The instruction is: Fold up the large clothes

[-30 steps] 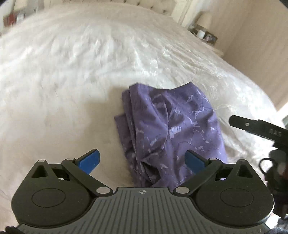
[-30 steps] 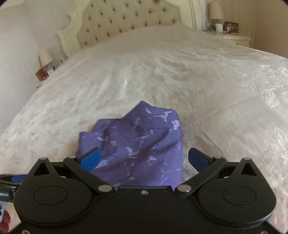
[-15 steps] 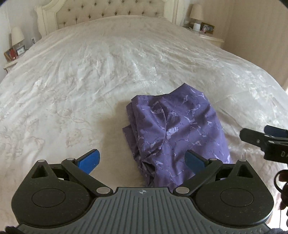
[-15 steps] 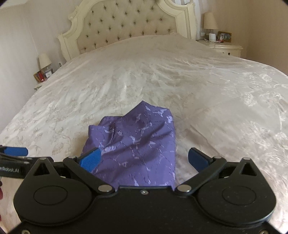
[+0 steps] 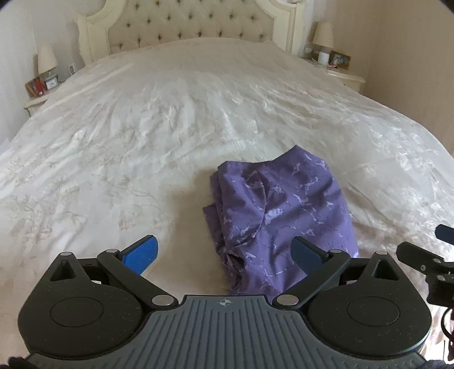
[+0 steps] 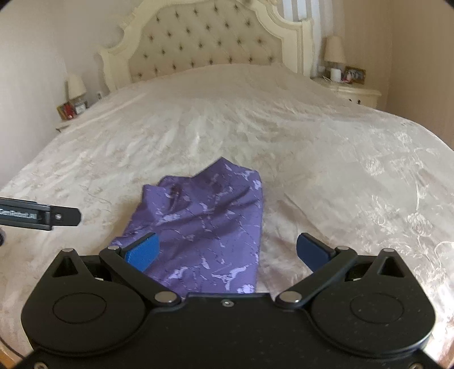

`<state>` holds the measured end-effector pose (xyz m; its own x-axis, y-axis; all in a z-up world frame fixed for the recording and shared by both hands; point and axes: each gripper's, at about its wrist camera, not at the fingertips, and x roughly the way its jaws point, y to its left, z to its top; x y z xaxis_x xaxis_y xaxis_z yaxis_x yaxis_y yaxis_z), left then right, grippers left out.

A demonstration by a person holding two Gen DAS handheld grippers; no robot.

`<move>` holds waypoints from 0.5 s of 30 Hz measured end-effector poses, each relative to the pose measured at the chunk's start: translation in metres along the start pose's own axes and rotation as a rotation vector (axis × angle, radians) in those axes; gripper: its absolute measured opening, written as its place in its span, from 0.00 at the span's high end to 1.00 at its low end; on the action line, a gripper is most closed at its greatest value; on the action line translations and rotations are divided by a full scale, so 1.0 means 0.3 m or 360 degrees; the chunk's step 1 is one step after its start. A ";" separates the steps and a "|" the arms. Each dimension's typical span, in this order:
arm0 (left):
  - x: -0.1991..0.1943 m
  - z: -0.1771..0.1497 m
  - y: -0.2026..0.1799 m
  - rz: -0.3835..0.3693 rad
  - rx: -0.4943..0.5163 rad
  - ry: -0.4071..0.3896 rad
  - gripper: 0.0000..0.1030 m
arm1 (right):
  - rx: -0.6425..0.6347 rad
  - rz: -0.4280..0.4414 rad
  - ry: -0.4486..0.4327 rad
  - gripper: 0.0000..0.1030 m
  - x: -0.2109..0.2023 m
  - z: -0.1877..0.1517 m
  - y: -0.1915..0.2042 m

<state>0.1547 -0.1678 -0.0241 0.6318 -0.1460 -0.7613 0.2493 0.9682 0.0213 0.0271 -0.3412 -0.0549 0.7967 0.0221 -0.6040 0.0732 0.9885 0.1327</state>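
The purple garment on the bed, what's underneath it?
The purple garment lies bunched in layers on the cream embroidered bedspread, which shows all around it. Whatever lies between or beneath its layers is covered. Nothing rests on top.

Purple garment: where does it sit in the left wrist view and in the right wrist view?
Left wrist view: the purple garment lies right of centre, running down behind the right finger.
Right wrist view: the purple garment lies left of centre, behind the left finger.
Shared landmark: the tufted headboard, top of both.

place: home bedroom | cues: bed [image 5: 198, 119], tufted headboard [image 6: 204, 45], bedside lamps [image 5: 46, 61]
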 end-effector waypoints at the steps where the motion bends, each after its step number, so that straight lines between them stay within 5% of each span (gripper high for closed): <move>1: -0.005 -0.001 0.000 -0.0015 0.0001 -0.0004 0.02 | -0.0008 0.0007 -0.0006 0.01 -0.006 0.000 0.004; 8: -0.030 -0.022 -0.022 0.0000 0.0033 -0.0003 0.02 | -0.0073 -0.0112 -0.0037 0.01 -0.045 0.004 0.044; 15: -0.034 -0.051 -0.027 0.0002 0.0051 0.0036 0.02 | -0.0005 -0.0105 0.0116 0.01 -0.035 -0.009 0.030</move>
<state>0.1352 -0.1711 -0.0264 0.6154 -0.1396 -0.7757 0.2721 0.9613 0.0429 0.0178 -0.3323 -0.0495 0.7447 -0.0321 -0.6667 0.1218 0.9886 0.0884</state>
